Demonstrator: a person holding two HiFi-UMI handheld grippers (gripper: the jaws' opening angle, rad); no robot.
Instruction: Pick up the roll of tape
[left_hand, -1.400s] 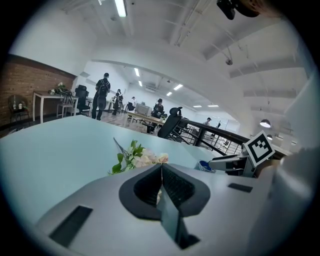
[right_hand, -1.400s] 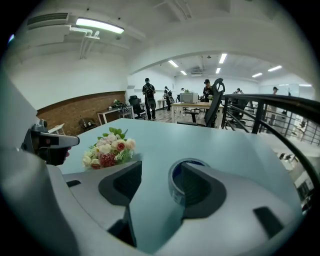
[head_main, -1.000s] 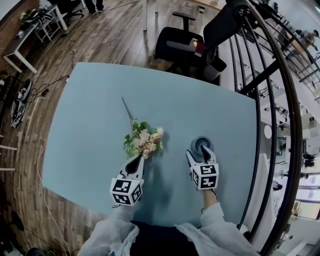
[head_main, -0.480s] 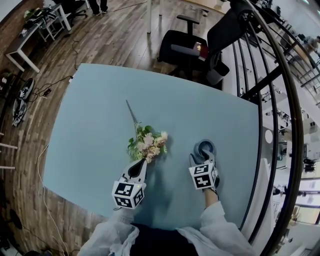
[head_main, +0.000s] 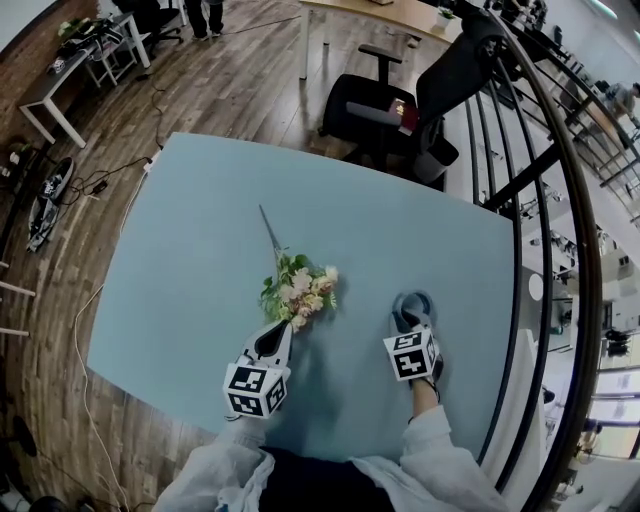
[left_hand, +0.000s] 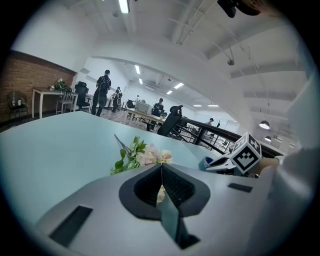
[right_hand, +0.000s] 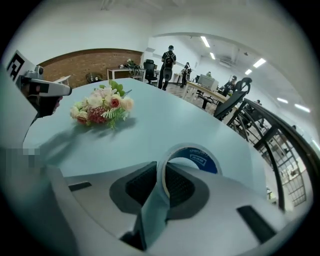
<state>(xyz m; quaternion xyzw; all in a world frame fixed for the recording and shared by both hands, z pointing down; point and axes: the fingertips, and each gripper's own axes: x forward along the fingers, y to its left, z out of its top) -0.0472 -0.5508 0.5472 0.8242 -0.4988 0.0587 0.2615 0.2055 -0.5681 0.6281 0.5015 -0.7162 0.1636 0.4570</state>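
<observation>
Now the right claw (right_hand: 164, 175) has just been closing, and its jaws pinch the near wall of the roll of tape (right_hand: 195, 154), right ahead of it at the lower right of the table (head_main: 200, 260). The left claw (head_main: 273, 338), shut and empty, sits by the flowers (head_main: 298, 292).

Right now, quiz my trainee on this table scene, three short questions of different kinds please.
1. True or false: the left gripper holds the flowers.
2. Which gripper grips the roll of tape? A left, B right, C neither.
3. Fill in: the flowers lie on a pale blue ____.
Key: 1 false, its fingers are shut on nothing. 2 B, the right gripper has just been closing its fingers, which pinch the roll's wall. 3 table.
</observation>
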